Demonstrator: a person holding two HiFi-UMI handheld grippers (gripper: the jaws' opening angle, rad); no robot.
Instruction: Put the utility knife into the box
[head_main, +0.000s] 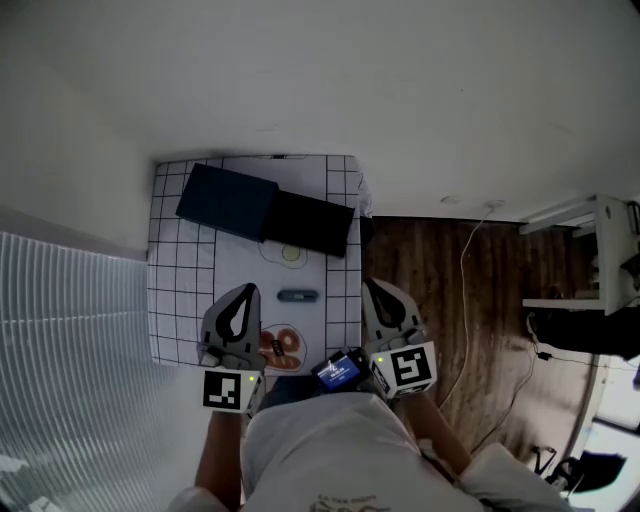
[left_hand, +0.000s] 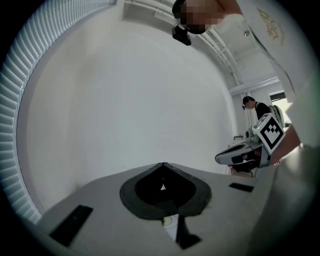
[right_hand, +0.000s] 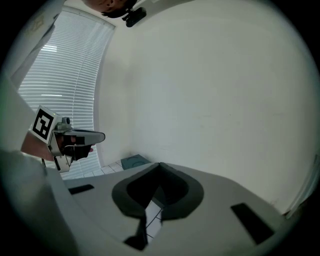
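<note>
Both tongs hover over the near edge of the small worktop (head_main: 170, 275), which is covered by a white cloth with a black grid. The left tongs (head_main: 243, 295) have their jaws pressed together with nothing between them. The right tongs (head_main: 372, 288) look the same in their own view, tips meeting and empty.

The small grey-blue utility knife (head_main: 298, 295) lies flat on the cloth between the two tongs and a little beyond them, untouched. The flat dark blue rectangular box (head_main: 228, 200) sits at the far side of the worktop, well apart from the knife. A black rectangular panel (head_main: 308, 222) lies against it, and a yellow-green round print (head_main: 291, 255) lies between the panel and the knife.

The first risk is probably a descent with jaws not yet parted: closed tips would shove the knife across the cloth instead of straddling it. The knife is slim and lies low, so pads that close too high may skate off it, and pads that close too low may pinch the cloth and drag it. A nudge toward the right could send it off the edge onto the wooden floor (head_main: 450, 290). No view shows whether the box stands open or which part is the lid, so the knife could end up on top rather than inside. Whether the blade is out is too small to tell.
</note>
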